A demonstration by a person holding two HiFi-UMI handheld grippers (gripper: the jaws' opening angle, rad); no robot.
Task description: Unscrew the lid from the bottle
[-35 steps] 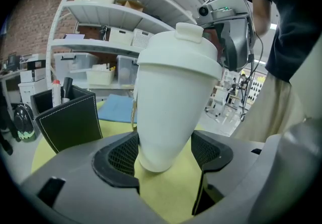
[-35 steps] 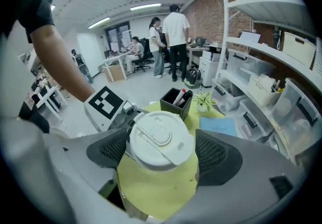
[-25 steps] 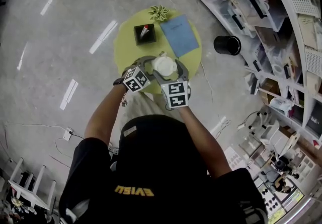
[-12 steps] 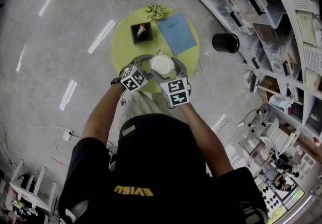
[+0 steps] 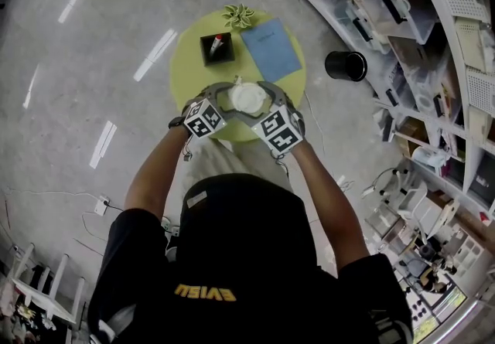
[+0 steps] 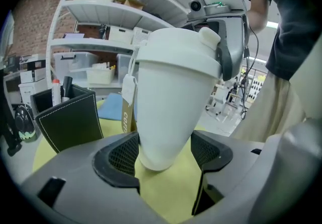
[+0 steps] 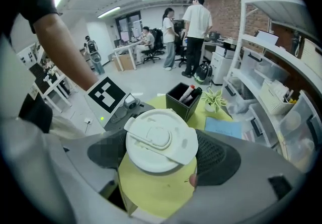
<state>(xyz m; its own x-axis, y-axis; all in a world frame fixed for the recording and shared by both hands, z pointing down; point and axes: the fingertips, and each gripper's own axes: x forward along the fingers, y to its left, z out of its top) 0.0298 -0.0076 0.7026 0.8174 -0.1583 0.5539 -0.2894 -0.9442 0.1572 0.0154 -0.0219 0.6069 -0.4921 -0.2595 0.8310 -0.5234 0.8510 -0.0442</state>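
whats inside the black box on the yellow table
A red-capped marker and a dark marker stick up out of the black box. Their lower ends and the box's floor are covered by its walls, so anything else inside cannot be seen.

1 bottle (image 6: 171, 97), 1 lid (image 7: 161, 140), 1 pen box (image 5: 217, 49), 1 notebk (image 5: 271, 49), 1 plant (image 5: 240, 16).

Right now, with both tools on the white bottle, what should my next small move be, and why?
Probably twist the right tool about the lid's axis, likely counterclockwise seen from above, while the left tool braces the bottle. The lid sits seated on the bottle with no gap showing. The right tool is clamped on its rim and the left tool grips the narrow lower body, so a turn should start loosening it.
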